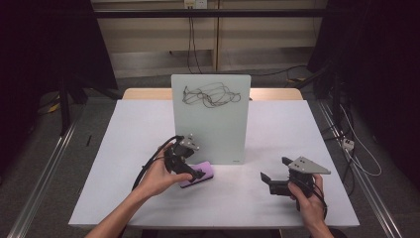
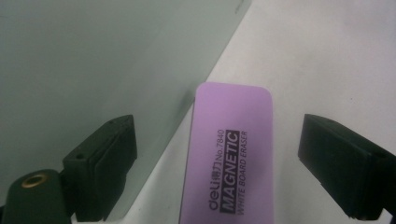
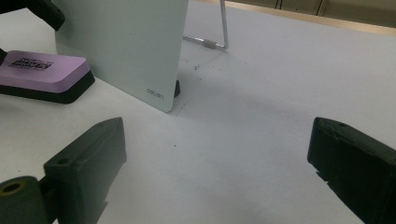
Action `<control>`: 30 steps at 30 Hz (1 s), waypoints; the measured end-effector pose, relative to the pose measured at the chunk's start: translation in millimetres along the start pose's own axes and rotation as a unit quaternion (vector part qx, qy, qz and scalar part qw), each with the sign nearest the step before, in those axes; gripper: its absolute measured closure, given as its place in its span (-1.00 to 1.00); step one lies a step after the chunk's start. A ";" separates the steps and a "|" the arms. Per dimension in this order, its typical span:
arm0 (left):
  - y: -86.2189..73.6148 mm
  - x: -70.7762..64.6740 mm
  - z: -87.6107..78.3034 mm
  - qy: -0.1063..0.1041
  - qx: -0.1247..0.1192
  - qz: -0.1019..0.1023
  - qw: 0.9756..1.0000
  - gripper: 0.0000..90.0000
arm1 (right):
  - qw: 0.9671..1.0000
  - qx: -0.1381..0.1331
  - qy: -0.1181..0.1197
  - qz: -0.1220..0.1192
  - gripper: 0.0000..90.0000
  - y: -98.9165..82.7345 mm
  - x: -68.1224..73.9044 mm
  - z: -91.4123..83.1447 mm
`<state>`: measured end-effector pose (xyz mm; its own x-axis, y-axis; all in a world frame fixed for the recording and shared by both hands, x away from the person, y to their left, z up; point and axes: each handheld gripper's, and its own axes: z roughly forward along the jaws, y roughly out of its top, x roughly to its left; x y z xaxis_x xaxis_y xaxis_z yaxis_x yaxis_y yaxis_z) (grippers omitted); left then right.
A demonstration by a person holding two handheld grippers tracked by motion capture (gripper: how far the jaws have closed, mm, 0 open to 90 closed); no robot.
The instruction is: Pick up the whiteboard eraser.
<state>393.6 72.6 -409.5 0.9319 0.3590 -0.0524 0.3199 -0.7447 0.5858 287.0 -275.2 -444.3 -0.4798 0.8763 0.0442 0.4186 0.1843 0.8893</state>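
Left gripper view: left hand-held gripper [image 2: 217, 158] gapes wide astride the purple eraser [image 2: 226, 154], which lies on the tabletop [image 1: 277, 129] beside the whiteboard [image 1: 210, 116], ungripped; closing off-centre may nudge the board over.

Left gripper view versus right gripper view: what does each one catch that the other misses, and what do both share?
The left gripper view alone reads the printed label on top of the purple rectangular whiteboard eraser, "MAGNETIC WHITE BOARD ERASER", lying between the left gripper's open jaws.

The right gripper view alone catches the eraser's black felt base, the metal wire stand behind the frosted glass whiteboard, and the board's corner logo. The right gripper is open over bare white table.

Both show eraser, board and table.
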 end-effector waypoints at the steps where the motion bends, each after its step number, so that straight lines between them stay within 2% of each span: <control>1: 0.0 0.0 0.0 0.000 0.000 0.000 1.000 -0.75 | 1.000 -0.001 0.001 -0.003 -0.89 0.1 0.2 0.2; 3: -0.2 -1.0 0.8 0.005 0.000 0.004 1.000 -0.75 | 1.000 0.000 0.004 -0.006 -0.89 0.3 1.1 0.2; 4: -0.8 -1.5 0.7 0.010 0.008 0.010 1.000 -0.75 | 1.000 0.000 0.005 -0.005 -0.90 0.3 1.6 0.0; 7: -2.1 -0.9 1.5 0.006 0.017 0.018 1.000 -0.72 | 1.000 0.000 0.006 -0.005 -0.90 0.3 1.5 -0.1; 9: -3.4 -2.6 1.9 0.006 0.023 0.021 0.999 -0.53 | 1.000 -0.002 0.006 -0.005 -0.90 0.0 0.7 0.0; 10: -3.5 -2.8 0.6 0.009 0.028 0.031 0.999 -0.47 | 1.000 -0.001 0.006 -0.004 -0.90 -0.1 0.8 -0.3; 11: -3.9 -3.3 0.2 0.012 0.024 0.030 0.999 -0.47 | 1.000 -0.001 0.006 -0.004 -0.90 -0.1 0.8 -0.3; 14: -4.6 -3.6 1.3 0.003 0.029 0.030 0.999 -0.47 | 1.000 0.000 0.005 -0.004 -0.90 -0.2 0.6 -0.1; 19: -5.5 -4.9 7.8 -0.002 0.048 0.042 0.998 -0.47 | 1.000 0.002 0.004 -0.003 -0.90 -0.3 1.1 -0.2; 20: -5.7 -5.3 8.2 -0.008 0.052 0.043 0.998 -0.45 | 1.000 0.002 0.004 -0.002 -0.90 -0.4 1.2 -0.5; 24: -6.0 -6.1 10.1 -0.006 0.055 0.039 0.998 -0.39 | 1.000 0.002 0.007 0.001 -0.90 -1.1 0.7 -1.0; 30: -6.7 -5.7 12.2 -0.015 0.067 0.048 0.996 -0.26 | 1.000 0.003 0.008 -0.002 -0.90 -1.0 1.3 -0.9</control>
<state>388.2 68.6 -423.0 0.9635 0.2664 -0.0271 0.2467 -0.8438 0.4766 285.2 -274.6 -444.8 -0.4933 0.8686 0.0470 0.4203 0.1907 0.8871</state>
